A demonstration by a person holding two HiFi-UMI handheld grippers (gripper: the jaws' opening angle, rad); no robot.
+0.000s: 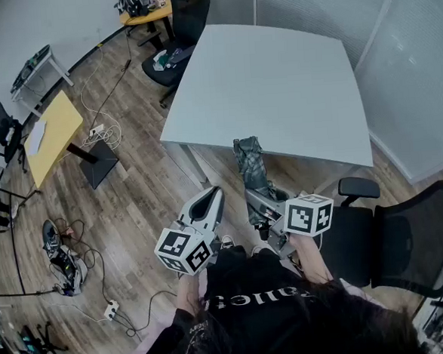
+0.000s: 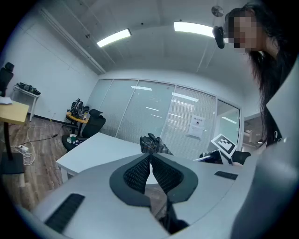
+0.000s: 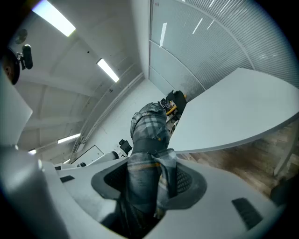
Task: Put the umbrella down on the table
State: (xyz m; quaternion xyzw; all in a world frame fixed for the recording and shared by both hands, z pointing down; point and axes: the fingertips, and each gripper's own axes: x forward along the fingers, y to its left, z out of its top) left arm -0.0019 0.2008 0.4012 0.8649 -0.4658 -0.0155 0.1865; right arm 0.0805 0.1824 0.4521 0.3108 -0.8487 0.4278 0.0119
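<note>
A folded grey plaid umbrella [image 1: 251, 166] sticks up and forward out of my right gripper [image 1: 260, 204], which is shut on its lower part. In the right gripper view the umbrella [image 3: 148, 133] fills the gap between both pads, and its tip points towards the white table [image 3: 243, 107]. In the head view the umbrella hangs just short of the near edge of the table [image 1: 275, 78], above the floor. My left gripper [image 1: 210, 199] is beside it on the left, shut and holding nothing. Its pads [image 2: 140, 170] meet at the tips, and the umbrella [image 2: 152, 144] shows beyond them.
A black office chair [image 1: 407, 235] stands close on the right and another [image 1: 181, 31] at the table's far left corner. A yellow desk [image 1: 52, 135], cables and a power strip [image 1: 110, 309] lie on the wooden floor to the left. Glass partitions [image 1: 418, 68] close the right side.
</note>
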